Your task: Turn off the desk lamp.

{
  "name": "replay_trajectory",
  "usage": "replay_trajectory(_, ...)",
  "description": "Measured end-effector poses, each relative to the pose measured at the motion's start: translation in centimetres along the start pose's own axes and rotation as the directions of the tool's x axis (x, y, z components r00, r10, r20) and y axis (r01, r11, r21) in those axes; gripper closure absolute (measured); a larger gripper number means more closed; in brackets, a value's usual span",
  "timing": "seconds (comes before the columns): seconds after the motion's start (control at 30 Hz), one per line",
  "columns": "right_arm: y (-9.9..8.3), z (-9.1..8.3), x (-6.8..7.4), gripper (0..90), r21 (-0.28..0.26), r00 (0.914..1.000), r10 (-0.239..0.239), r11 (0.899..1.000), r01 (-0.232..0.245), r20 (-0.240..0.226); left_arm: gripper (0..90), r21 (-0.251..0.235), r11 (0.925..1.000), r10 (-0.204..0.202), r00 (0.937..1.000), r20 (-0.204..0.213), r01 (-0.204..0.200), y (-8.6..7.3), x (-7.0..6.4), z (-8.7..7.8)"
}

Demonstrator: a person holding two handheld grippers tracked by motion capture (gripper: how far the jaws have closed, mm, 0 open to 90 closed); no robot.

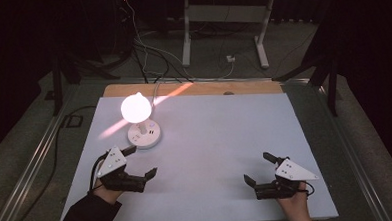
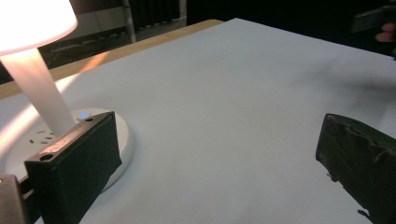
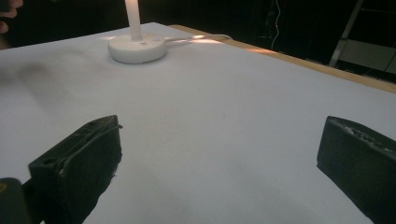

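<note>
i hold my left gripper [image 1: 142, 162] low over the near left part of the table [image 1: 215, 139], jaws spread wide with nothing between them. in the left gripper view the 2 black jaws stand far apart, the left one just beside the round white base [image 2: 122, 140] of the lamp [image 1: 138, 115], though i cannot tell if it touches. the lamp is lit, its glowing white shade [image 1: 136, 107] sitting on a slim white stem [image 2: 39, 93] that leans a little; a small blue light [image 2: 83, 115] shows on the base, and slots like sockets mark its top. the lamp stands on the far left part of the pale sheet covering the table, and a white cord [image 3: 201, 38] runs from the base toward the far wooden edge [image 1: 198, 88]. my right gripper [image 1: 259, 170] rests near the front right of the table, well apart from the lamp, its jaws also spread with only bare sheet between them. a grey 3-cornered plate [image 1: 295, 169] sits on top of it. beyond the table, on the dark floor, stand white frame legs [image 1: 224, 24] and loose cables [image 1: 146, 52].
</note>
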State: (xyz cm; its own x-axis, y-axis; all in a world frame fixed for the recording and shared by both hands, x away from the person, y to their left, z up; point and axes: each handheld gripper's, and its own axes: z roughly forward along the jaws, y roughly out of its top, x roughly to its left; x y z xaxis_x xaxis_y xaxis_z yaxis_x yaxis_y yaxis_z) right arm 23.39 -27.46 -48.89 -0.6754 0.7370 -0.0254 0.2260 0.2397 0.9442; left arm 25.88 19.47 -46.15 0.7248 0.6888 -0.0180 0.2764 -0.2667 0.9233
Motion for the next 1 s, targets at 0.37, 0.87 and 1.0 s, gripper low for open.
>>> replay_trajectory(0.37,0.0,0.1,0.0,0.0,0.004,1.0,-0.003,1.0,0.003,-0.008,0.4,0.021,0.9988,-0.043,0.9977,-0.053,0.044,0.0,0.9,1.7)
replay_trajectory(0.87,0.0,0.0,0.0,0.0,0.0,1.0,-0.001,1.0,0.001,-0.006,0.5,0.047,0.9953,-0.079,0.9892,-0.123,0.085,0.0,2.3,3.8)
replay_trajectory(1.0,0.0,0.0,0.0,0.0,0.0,1.0,0.003,1.0,-0.003,-0.007,0.5,0.055,0.9938,-0.089,0.9872,-0.133,0.097,0.0,2.7,4.4)
